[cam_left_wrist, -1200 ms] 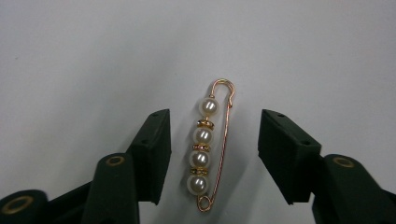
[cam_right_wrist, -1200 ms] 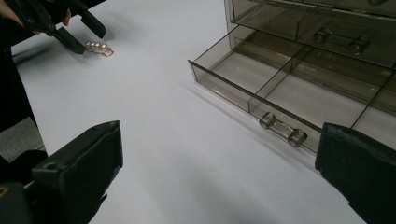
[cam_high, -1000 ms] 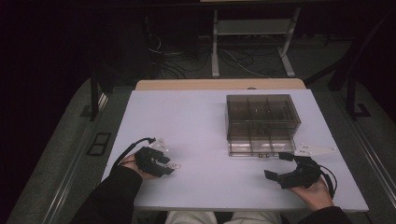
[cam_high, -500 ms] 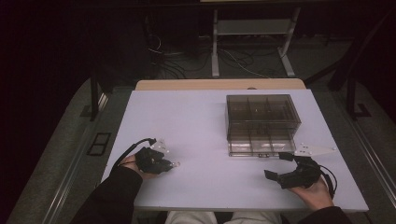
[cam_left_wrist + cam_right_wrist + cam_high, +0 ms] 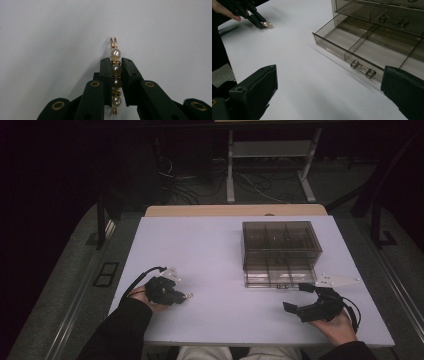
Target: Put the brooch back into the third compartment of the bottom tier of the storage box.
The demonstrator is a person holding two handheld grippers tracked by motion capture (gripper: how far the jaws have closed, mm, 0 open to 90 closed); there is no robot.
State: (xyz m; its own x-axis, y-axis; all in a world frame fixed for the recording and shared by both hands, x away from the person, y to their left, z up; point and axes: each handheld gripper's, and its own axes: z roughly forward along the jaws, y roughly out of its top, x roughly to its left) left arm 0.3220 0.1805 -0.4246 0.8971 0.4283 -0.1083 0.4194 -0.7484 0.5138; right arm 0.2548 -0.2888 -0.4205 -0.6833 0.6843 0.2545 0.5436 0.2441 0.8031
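— Left claw (image 5: 116, 75) first: what is it doing?

— Your left claw is clenched on the pearl pin (image 5: 115, 75), jaws pressed against the middle pearls, the gold wire loop poking out past the tips. It sits low over the desk (image 5: 215, 255) at the near left, well apart from the drawer box (image 5: 280, 252).

— And the right claw (image 5: 329, 92)?

— Released, jaws wide apart, resting near the open bottom drawer (image 5: 352, 50), just short of its clear handle (image 5: 362, 69).

— How do I do this step well?

— Judging from the open drawer, the pin probably belongs in one of its compartments. Keep the squeeze steady; round pearls could roll out if you ease off. Lift straight off the desk before you travel, carry the pin across, and lower it inside one compartment, clear of the dividers, before you let go.

— My hands?

— Your left hand (image 5: 150, 295) lies low, forearm coming in from the near edge, claw pointing right along the desk. Your right hand (image 5: 335, 320) cups its claw from below, pointed left toward the drawer front.
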